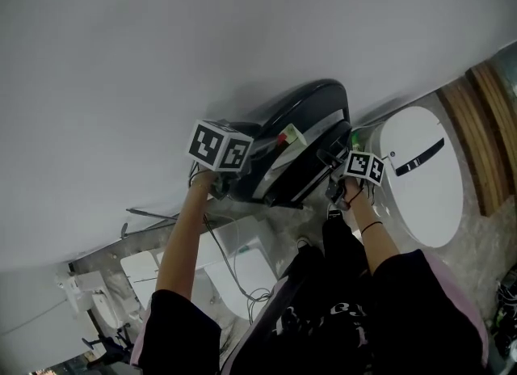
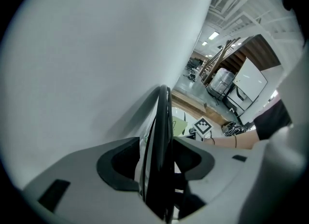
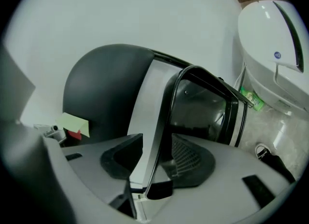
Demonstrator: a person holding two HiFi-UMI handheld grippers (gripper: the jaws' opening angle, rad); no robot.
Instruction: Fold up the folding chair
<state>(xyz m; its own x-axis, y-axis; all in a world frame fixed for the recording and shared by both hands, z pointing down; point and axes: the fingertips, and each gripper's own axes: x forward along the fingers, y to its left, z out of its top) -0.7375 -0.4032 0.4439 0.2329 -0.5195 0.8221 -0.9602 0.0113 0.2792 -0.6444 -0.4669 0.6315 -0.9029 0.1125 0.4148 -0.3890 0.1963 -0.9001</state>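
Our black sleeves are filling the bottom of the head view, and from them two forearms are reaching forward, the left bare and the right wearing a thin dark band at the wrist. We are looking at a plain white wall and a grey marbled floor with a wooden strip running along its far right edge. We are counting one folding chair, two grippers, two marker cubes and one rounded white appliance standing just beside the chair. The chair, looking folded flat, is leaning against the wall at the floor's edge, with a yellow-green and red tag on its dark shell. The left gripper is angling down at the chair's left side; its jaws are standing wide and released, with the chair's thin black edge passing between them and a gap showing at one pad. The right gripper is sitting at the chair's right side, likewise unclenched, with the frame's rim running between its spread pads.
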